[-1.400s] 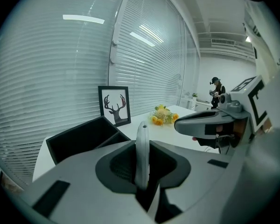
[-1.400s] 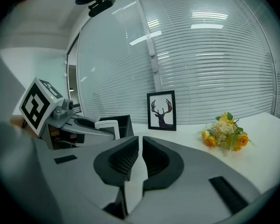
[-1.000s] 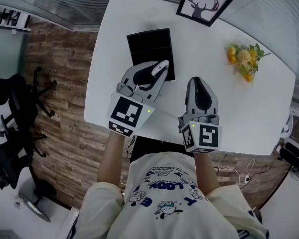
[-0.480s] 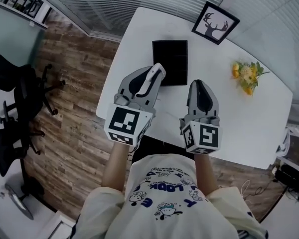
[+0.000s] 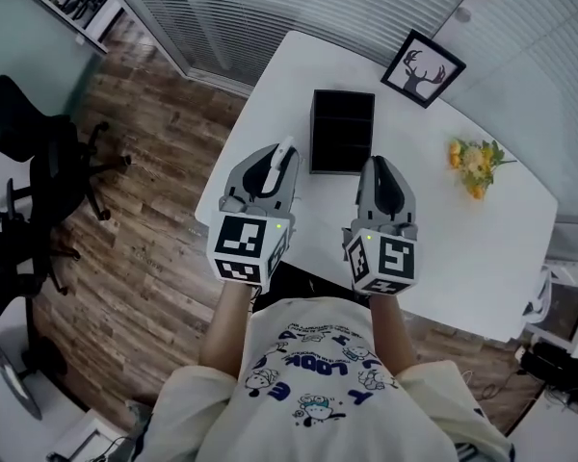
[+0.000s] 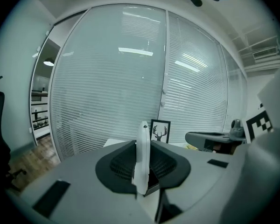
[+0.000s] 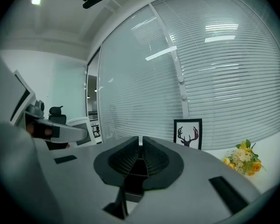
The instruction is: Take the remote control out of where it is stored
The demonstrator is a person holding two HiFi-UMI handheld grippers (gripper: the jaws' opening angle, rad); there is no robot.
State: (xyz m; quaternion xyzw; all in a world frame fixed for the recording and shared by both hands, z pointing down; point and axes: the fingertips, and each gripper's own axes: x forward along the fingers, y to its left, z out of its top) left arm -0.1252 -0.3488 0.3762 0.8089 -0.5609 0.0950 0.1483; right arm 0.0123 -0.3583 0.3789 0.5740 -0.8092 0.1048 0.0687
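A slim white remote control [image 5: 283, 158] stands on edge between the jaws of my left gripper [image 5: 274, 165], which is shut on it. In the left gripper view the remote [image 6: 142, 157] rises upright out of the gripper [image 6: 143, 171]. The black open-topped storage box [image 5: 342, 131] rests on the white table [image 5: 462, 229], just beyond and to the right of the remote, apart from it. My right gripper [image 5: 380, 167] hovers near the box's front right corner. In the right gripper view its jaws [image 7: 141, 146] are pressed together with nothing between them.
A framed deer picture [image 5: 423, 68] leans at the table's far edge, also in view as the frame [image 7: 188, 132]. Yellow flowers [image 5: 477, 164] lie at the right. Black office chairs [image 5: 39, 181] stand on the wooden floor at the left. A blinded glass wall [image 6: 130, 78] runs behind the table.
The left gripper has drawn back from over the box towards the person, carrying the remote. The box now lies apart from it. The right gripper has kept its place.
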